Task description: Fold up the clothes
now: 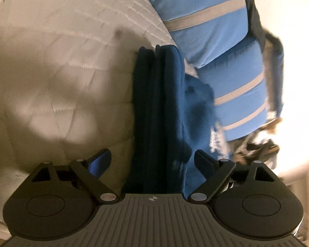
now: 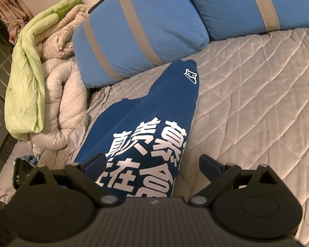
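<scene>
A dark blue T-shirt [image 2: 146, 123] with large white characters and a small white logo lies on the quilted bed, narrowed into a long strip that runs away from the camera. In the left wrist view the same T-shirt [image 1: 158, 107] appears as a stack of folded layers seen edge-on. My left gripper [image 1: 152, 160] is open, its fingers standing either side of the folded cloth without closing on it. My right gripper [image 2: 152, 162] is open too, with the printed end of the shirt lying between and below its fingers.
Two blue pillows with grey stripes [image 2: 138, 33] lie past the shirt's far end. A rolled beige blanket [image 2: 61, 103] and a light green cloth [image 2: 26, 86] are heaped at the left. The beige quilted bedspread [image 2: 257, 103] stretches to the right.
</scene>
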Available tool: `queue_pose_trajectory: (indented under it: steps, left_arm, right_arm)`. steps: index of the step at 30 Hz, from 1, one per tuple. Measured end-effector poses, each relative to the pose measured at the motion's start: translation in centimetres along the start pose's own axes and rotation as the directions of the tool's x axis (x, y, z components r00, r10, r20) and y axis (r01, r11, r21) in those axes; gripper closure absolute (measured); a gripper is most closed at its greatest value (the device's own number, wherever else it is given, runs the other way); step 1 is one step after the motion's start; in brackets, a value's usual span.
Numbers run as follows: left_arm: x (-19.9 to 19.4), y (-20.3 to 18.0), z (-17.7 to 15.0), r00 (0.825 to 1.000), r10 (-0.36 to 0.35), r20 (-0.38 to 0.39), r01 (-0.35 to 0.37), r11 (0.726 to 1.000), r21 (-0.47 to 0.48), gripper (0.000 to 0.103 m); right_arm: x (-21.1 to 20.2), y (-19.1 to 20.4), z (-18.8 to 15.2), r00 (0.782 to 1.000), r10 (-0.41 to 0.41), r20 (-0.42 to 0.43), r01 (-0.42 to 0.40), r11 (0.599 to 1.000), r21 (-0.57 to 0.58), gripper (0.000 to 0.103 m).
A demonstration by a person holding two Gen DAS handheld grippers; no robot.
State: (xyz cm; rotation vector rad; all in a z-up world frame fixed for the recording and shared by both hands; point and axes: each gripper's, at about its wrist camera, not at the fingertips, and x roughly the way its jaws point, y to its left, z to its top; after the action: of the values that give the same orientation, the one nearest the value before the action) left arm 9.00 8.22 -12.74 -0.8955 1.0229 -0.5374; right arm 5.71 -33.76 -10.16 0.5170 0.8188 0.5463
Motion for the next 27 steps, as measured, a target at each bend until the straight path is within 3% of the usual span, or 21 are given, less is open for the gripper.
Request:
queue_pose_trajectory:
  steps: [2,8,11,13,16,27]
  left_arm:
    - [0.6,0.6,0.2,0.997,-0.069,-0.025,0.068,0.997,-0.039,0.015]
    - [2.9,-0.3,-0.7,0.984,-0.134,-0.119,0.134,0.991,-0.007,0.019]
    - [3.6,-0.5,-0.9,0.985,-0.12,-0.125,0.119,0.993,-0.015,0.043]
    - [3.8,-0.1,-1.1,0.984,-0.131,-0.117,0.126,0.991,-0.049,0.054]
    - [3.8,0.3,-1.3,0.985,-0.142,-0.098,0.136,0.989,-0.06,0.059]
    - [2.8,1.4,-2.4,0.983,-0.182,-0.003,0.182,0.983,-0.035,0.067]
  right_arm:
    - [0.3,-0.2,0.2,1.0,-0.003,-0.007,0.003,1.0,0.013,0.003]
    - [1.5,-1.0,1.3,0.999,-0.048,0.016,0.046,0.997,0.067,0.003]
    - [2.8,-2.2,2.4,1.0,-0.022,0.011,0.021,0.993,0.12,0.003]
    - [3.6,-2.9,3.2,1.0,-0.006,0.008,0.004,0.988,0.155,0.003]
    - [4.9,-4.0,4.4,1.0,0.02,0.004,-0.02,0.978,0.208,0.003]
    - [10.6,-7.8,7.5,0.993,0.115,-0.028,-0.1,0.936,0.337,0.003]
